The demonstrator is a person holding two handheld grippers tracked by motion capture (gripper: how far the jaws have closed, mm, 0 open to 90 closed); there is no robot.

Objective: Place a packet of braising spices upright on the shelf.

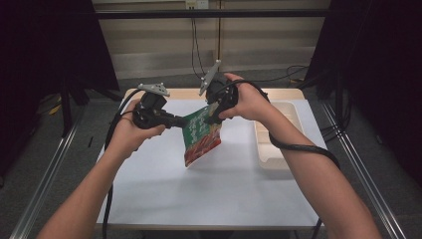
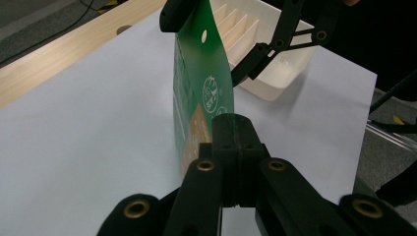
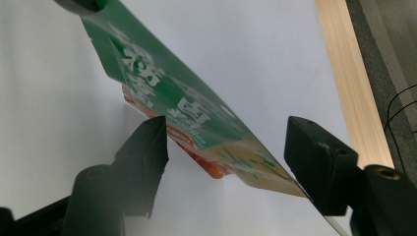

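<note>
While the left gripper (image 1: 175,121) pinches its upper edge, the green packet (image 1: 201,135) hangs above the white sheet (image 1: 149,184), long axis slanting down; right gripper (image 1: 213,118) open around it, tray (image 1: 278,144) beside

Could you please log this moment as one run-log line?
left gripper: shut on packet | right gripper: open, astride packet | packet: above table | tray: right
</note>
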